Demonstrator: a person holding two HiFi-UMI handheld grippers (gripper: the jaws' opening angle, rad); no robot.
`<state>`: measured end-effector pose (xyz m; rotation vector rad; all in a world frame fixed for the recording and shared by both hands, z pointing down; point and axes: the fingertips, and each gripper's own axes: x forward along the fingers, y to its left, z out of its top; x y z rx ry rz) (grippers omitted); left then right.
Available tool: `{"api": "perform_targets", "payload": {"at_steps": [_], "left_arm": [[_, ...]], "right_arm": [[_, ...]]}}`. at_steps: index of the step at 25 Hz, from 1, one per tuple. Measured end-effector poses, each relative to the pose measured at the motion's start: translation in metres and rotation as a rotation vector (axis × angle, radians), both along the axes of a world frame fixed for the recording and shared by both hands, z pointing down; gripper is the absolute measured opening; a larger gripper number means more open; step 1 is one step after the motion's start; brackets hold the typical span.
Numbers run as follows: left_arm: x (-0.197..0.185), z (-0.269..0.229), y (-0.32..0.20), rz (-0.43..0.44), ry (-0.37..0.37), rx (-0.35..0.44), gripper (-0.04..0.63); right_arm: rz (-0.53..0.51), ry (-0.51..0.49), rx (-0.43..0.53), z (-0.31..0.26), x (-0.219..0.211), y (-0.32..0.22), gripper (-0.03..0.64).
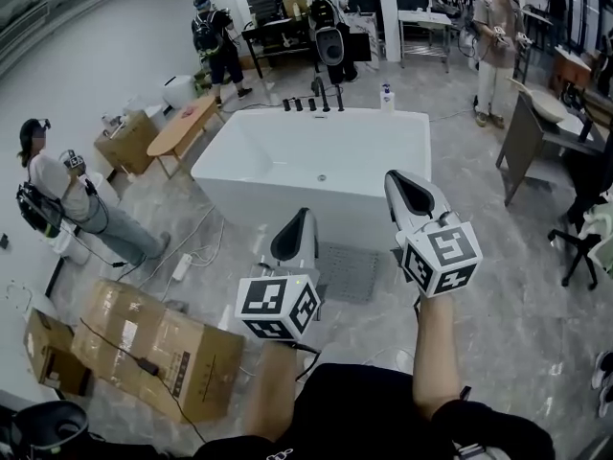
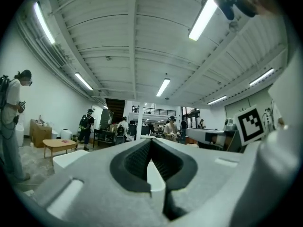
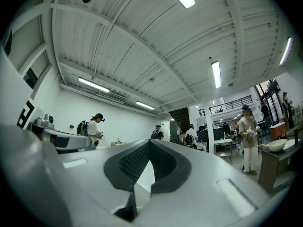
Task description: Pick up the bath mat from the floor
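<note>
Holding the left claw [image 1: 299,220] pinched fully together on nothing, raised in front of the body, tip aiming out across the room rather than down. Holding the right claw [image 1: 397,185] the same way, jaws pressed together and empty, a little higher and further forward. Looking along both sets of jaws in the gripper views at ceiling and distant room only, with no ground in line.

Lying just beyond and below the claws, between them in the head view: the bath mat [image 1: 350,271], a grey textured patch spreading flat on the floor [image 1: 498,333], close against the near wall of the bathtub [image 1: 316,166], partly hiding behind the left claw. Seeming to run its long axis side to side along the tub wall, near edge facing the person, though not showing enough to be sure.

Judging the reach as not yet begun. Doing it well probably means tipping one claw nose-down, spreading the jaws before arriving, coming in low at the near edge or a corner, sliding one jaw under the thin fabric, pinching, then lifting clear. Taking care against scraping the floor, and against catching only a loose fold.
</note>
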<state>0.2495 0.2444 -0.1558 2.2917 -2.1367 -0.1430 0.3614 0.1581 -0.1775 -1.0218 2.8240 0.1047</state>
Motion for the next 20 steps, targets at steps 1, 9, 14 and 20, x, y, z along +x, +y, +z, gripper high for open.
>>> {"api": "perform_targets", "payload": {"at_steps": [1,9,14,20], "left_arm": [[-0.002,0.001,0.001,-0.008,-0.003,-0.005,0.003],[-0.025,0.005,0.006,-0.067,-0.019,-0.027,0.003],[-0.046,0.01,0.0,-0.127,-0.038,-0.04,0.003],[-0.045,0.018,-0.026,-0.107,-0.096,-0.055,0.003]], "right_arm": [[-0.006,-0.003,0.0,0.0,-0.002,0.001,0.006],[0.009,-0.042,-0.03,0.001,0.003,-0.014,0.006],[0.023,-0.07,-0.013,0.0,0.008,-0.024,0.006],[0.055,-0.047,-0.009,0.006,0.011,-0.037,0.006]]}}
